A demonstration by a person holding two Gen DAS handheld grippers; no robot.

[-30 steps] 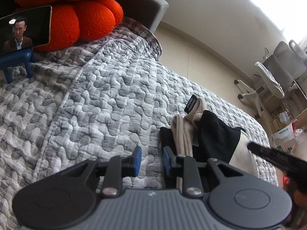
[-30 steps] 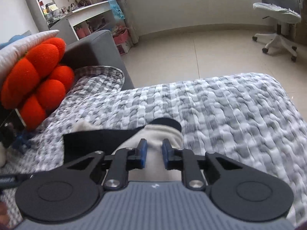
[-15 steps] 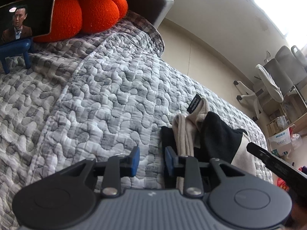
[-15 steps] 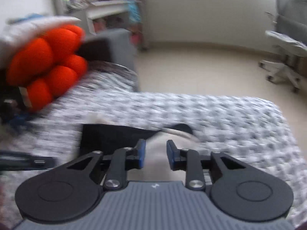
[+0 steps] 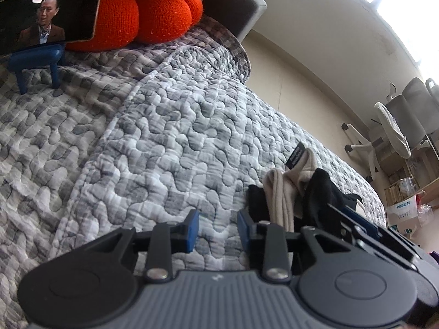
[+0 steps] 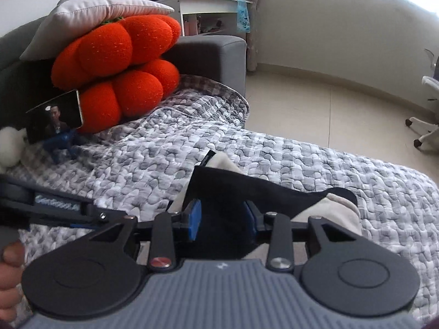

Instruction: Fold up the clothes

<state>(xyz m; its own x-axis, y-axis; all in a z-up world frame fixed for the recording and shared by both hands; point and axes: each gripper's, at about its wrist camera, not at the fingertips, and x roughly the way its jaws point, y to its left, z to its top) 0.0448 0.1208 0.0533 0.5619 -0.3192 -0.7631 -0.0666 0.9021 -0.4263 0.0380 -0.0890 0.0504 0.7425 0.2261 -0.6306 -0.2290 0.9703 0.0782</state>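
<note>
**Hovering Over a Part-Folded Garment on the Quilt**

Lying on the grey-and-white quilt is the black-and-beige garment, bunched and partly folded, with a small black label sticking out at its far end. In the left wrist view the garment is sitting to the right of the left gripper, beyond its right-hand finger.

Left gripper: the jaws are standing partly apart. Only bare quilt is showing in the gap between the blue pads; nothing is being gripped. The right-hand finger is reaching close to the black edge of the garment, but contact cannot be confirmed.

Right gripper: the jaws are opening. Black cloth of the garment is lying in and under the gap, and the pads are not seen pressing on it. A beige fold is showing just past the right-hand finger.

Each gripper is appearing at the edge of the other's view, and they are standing near each other. Fingers of the person's hand are showing at the lower left of the right wrist view.

Farther back, an orange cushion is resting against a grey sofa arm, with a phone propped in a blue stand in front of it. An office chair is standing on the floor beyond the quilt.
</note>
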